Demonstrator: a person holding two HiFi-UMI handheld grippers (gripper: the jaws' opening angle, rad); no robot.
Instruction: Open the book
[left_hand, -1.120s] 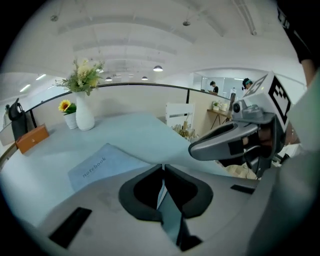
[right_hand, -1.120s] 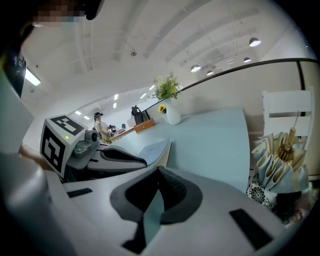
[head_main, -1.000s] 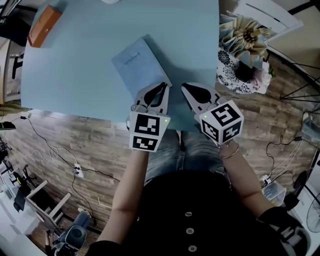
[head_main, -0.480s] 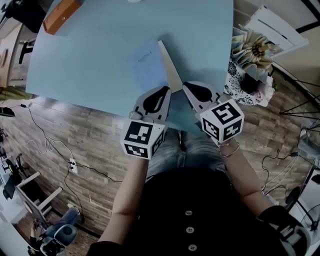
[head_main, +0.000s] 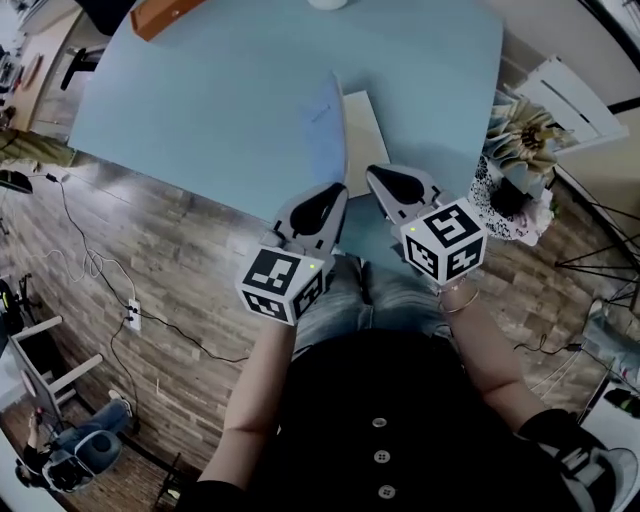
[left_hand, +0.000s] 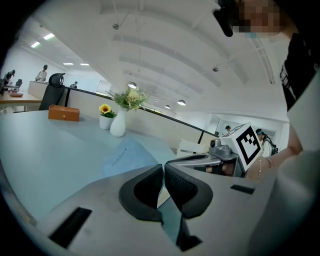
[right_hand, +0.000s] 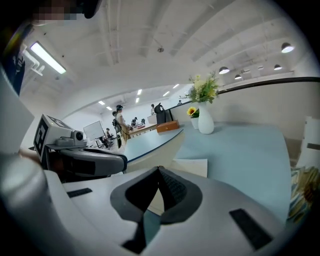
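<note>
Blue cover (head_main: 328, 125) of the book (head_main: 364, 125) is being pinched upright by left gripper (head_main: 338, 190) fingers (left_hand: 142, 190); right gripper (head_main: 375, 172) fingers (right_hand: 172, 192) are being pressed together, apparently empty. Half open; flattening remains.

The left claw (head_main: 337, 190) and the right claw (head_main: 371, 172) are pale grey shells lined with black pads (left_hand: 183, 188), ribbed on their inner faces. Behind each claw sits a white cube printed with black square markers, the left cube (head_main: 283, 285) and the right cube (head_main: 446, 240). Each has a small green light on the side nearest its claw. Behind the right cube a thin bracelet (head_main: 458, 302) rings the wrist. The person wears a black top (head_main: 380, 410) with round buttons and faded blue jeans (head_main: 335, 302).
</note>
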